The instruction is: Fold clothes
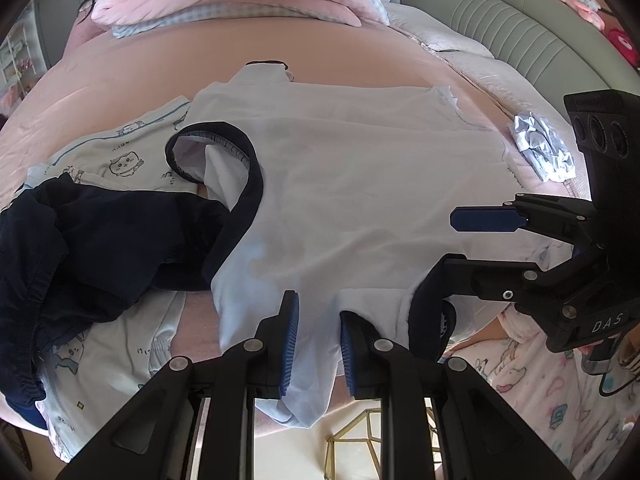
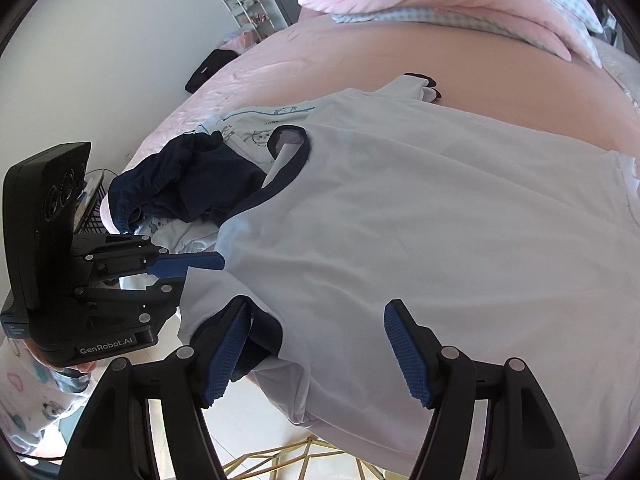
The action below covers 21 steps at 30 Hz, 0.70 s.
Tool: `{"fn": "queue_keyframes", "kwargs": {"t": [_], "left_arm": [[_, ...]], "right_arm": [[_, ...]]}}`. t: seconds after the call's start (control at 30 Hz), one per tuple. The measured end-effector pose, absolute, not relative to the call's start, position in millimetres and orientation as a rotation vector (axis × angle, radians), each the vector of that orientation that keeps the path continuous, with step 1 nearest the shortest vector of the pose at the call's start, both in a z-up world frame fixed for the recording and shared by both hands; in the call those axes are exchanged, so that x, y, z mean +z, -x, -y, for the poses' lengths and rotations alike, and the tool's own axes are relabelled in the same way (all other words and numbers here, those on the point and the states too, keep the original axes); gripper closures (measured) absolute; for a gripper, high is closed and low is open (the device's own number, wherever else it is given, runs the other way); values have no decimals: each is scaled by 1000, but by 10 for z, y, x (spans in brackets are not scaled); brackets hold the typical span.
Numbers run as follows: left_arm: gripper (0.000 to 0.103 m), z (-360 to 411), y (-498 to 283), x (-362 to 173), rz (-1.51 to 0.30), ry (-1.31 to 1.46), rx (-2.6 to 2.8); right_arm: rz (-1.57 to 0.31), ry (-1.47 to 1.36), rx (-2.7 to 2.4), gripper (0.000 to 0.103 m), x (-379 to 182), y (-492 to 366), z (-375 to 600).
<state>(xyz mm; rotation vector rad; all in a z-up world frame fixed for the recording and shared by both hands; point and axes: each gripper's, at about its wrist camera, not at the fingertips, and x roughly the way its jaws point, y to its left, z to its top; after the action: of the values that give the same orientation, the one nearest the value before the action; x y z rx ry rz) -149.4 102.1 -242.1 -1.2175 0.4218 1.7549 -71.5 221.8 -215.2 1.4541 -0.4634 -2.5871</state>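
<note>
Shirt first: pale blue, thin soft-fabric T-shirt with navy ribbed neckband and cuffs (image 1: 360, 184) lies spread flat across the pink bedsheet (image 1: 340, 44), neckband toward my left, near sleeve hanging over the bed edge toward me. Whether it's laid out for folding or opened partway thru a fold, I can't say from this.

Left gripper (image 1: 318, 336): jaws part-open w/ a narrow gap, pale sleeve fabric running between the blue ribbed pads (image 1: 291, 336); looks close to pinching, but I can't tell if it actually grips. Right gripper (image 2: 316, 352): jaws spread wide, nothing held, hovering over the near hem/sleeve region, left pad (image 2: 228, 352) just beside the navy cuff (image 2: 264, 336).

Handling, my read: light, limp, zero stiffness, so it'll sag and crease anywhere unsupported. Grab at seams — cuff, shoulder seam, hem corner — where fabric is doubled and the ribbed pads bite better. Pinch 1 layer only or the layer under drags along. Two grips well apart keep the edge taut.

Also on the bed: crumpled navy garment (image 1: 92, 240) touching the neckband side, atop white cartoon-print pyjamas (image 1: 124, 160); could snag if the shirt slides left.
</note>
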Motion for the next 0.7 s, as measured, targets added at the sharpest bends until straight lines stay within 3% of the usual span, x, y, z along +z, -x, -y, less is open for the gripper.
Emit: {"fn": "queue_keyframes", "kwargs": {"t": [0.2,0.4,0.7], "left_arm": [[86,-1064,1586,-2527,-398,1283,1744],[86,-1089,1598,-2565,-408,1302,1741],[86,-1054,1591,-2558,-427,1304,1742]], "right_arm": [[402,-1433,-2596,34,-2096,599,-2249],[111,-1427,-2578,34,-2057,466,-2064],[-130,-1447,-2513,35,-2274,563,-1831]]}}
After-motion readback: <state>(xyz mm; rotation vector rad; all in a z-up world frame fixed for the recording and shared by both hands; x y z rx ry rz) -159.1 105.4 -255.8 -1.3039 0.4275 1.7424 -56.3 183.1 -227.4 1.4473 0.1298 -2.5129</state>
